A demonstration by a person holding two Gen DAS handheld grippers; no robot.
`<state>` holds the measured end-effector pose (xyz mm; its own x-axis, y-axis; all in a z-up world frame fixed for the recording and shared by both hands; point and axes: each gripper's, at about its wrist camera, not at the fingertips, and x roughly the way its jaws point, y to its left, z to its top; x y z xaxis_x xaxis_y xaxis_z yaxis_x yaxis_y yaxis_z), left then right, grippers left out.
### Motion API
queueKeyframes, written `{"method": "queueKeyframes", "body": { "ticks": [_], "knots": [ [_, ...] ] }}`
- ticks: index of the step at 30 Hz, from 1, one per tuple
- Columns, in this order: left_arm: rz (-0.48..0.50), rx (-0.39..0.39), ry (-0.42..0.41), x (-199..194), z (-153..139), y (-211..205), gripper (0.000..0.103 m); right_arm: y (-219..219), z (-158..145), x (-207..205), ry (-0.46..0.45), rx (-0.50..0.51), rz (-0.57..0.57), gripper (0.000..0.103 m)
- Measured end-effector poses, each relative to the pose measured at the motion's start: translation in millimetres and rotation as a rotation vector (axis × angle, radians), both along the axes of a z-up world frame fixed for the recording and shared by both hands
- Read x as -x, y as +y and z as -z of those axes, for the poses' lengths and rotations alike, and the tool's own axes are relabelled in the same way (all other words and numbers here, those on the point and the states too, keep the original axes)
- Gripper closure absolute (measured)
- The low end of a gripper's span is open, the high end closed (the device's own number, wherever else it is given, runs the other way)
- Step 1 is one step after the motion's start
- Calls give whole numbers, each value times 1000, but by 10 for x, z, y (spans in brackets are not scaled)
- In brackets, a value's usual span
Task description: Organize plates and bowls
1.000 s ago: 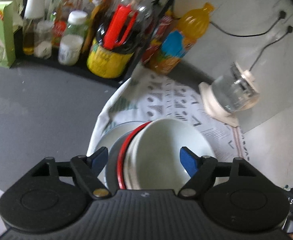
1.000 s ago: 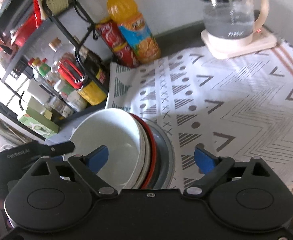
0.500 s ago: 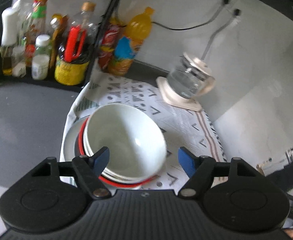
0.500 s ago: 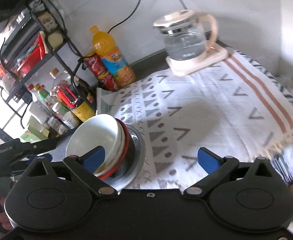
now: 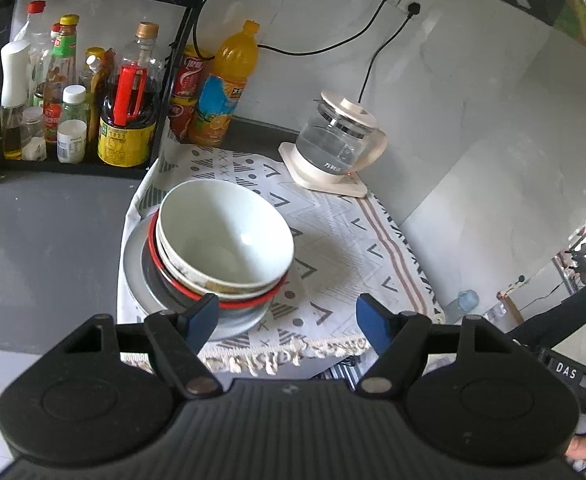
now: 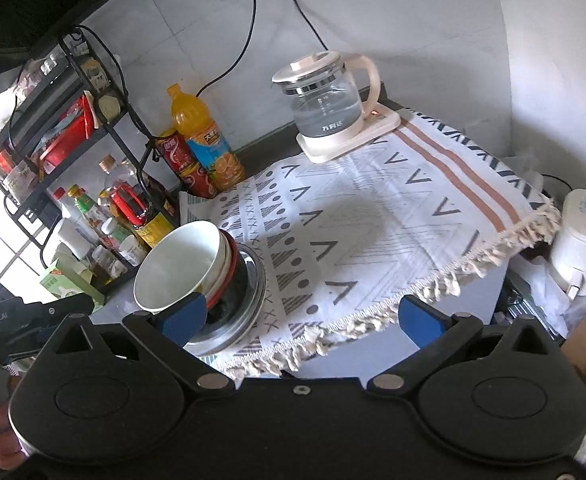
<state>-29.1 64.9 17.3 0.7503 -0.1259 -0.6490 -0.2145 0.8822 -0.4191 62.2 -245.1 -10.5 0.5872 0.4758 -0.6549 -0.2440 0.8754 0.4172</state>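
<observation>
White bowl (image 5: 225,236) now stacked on red-rimmed bowl and steel plate (image 6: 253,280), kettle (image 5: 337,144) at 2 o'clock. Both grippers backed off, left gripper (image 5: 285,316) and right gripper (image 6: 301,316) jaws open, empty. Stacking looks complete.

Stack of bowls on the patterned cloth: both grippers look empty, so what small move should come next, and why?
Probably nothing more than drawing both hands clear. The white bowl sits nested atop the red-rimmed bowl and the plates. The left gripper and right gripper both stand open, short of the stack and holding nothing, and no loose dish shows on the cloth.
</observation>
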Motion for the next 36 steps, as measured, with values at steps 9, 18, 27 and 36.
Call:
{"method": "queueKeyframes", "body": {
  "ticks": [9,18,27,36],
  "knots": [
    [-38,-22,27,324,0,-20,7,-83,-80,309,-38,34,-1,0],
    [-10,-82,19,530,-54,-60,0,-106,-135,511,-60,62,9,0],
    [29,-135,-16,698,-133,-147,0,-31,-192,718,-73,107,-8,0],
    [29,-206,-4,833,-145,-212,0,72,-233,907,-88,135,-44,0]
  ]
}}
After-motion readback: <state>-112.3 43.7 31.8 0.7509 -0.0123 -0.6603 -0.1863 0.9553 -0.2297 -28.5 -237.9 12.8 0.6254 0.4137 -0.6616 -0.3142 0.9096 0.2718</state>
